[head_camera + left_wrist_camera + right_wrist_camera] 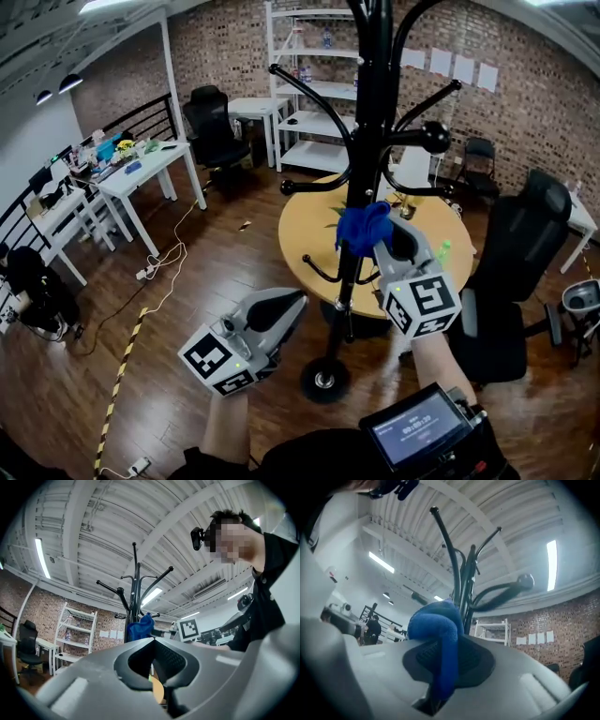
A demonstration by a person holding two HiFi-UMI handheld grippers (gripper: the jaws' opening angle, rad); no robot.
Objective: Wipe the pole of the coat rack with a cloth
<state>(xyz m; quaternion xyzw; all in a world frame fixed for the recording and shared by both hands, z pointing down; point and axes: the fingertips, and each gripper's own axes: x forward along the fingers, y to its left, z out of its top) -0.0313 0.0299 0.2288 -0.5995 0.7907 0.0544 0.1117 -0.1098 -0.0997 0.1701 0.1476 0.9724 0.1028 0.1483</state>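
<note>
Right gripper (382,246) clenched on bunched blue cloth (364,228) at black metal coat rack pole (367,141), left gripper (292,307) closed, empty, near left.

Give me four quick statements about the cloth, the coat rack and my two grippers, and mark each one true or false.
1. The right gripper is clamped on the blue cloth. True.
2. The cloth lies flat on the round table. False: it is held up at the coat rack pole, above the round table.
3. The left gripper holds a second cloth. False: its jaws are together with nothing between them, and it sits lower than the right gripper.
4. The coat rack pole is black. True.
</note>
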